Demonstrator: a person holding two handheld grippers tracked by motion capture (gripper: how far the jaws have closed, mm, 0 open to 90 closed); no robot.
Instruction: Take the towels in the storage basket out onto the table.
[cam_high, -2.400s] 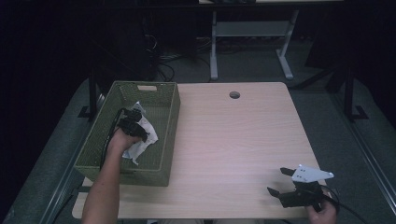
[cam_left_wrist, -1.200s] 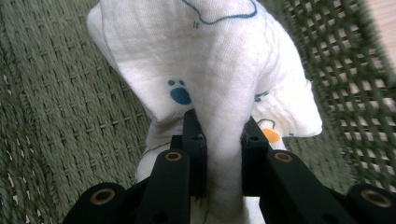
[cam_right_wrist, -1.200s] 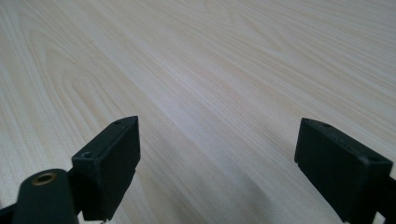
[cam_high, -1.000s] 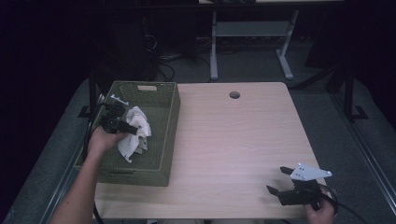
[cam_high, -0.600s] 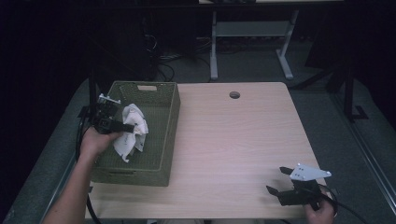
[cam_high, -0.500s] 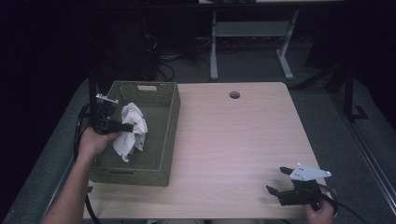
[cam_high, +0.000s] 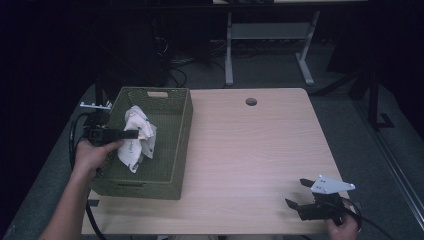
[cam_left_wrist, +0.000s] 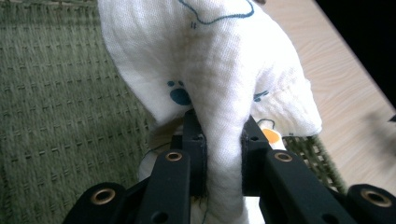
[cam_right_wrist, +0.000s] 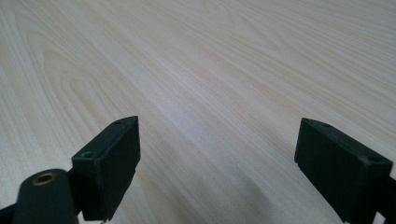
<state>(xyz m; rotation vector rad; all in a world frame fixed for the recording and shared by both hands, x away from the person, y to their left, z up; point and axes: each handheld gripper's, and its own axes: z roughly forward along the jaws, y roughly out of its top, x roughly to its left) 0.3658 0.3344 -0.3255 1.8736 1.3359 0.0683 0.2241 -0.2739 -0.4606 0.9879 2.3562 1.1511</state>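
Note:
A white cloth (cam_high: 136, 138) with small blue and orange prints hangs over the green woven basket (cam_high: 171, 166) at the table's left. My left gripper (cam_high: 131, 134) is shut on the cloth; in the left gripper view a fold of the cloth (cam_left_wrist: 219, 79) is pinched between the two black jaws and drapes above them. At the table's front right corner my right gripper (cam_high: 296, 193) rests low over the wood, open, with bare table between its fingers (cam_right_wrist: 112, 163).
The light wooden table (cam_high: 250, 150) has a round cable hole (cam_high: 251, 102) near its far edge. Beyond the table are desk legs and cables on a dark floor. The basket's walls rise around the hanging cloth.
My left gripper has lifted the cloth out of the basket's bottom and drawn it toward the basket's left wall. The right gripper has stayed put.

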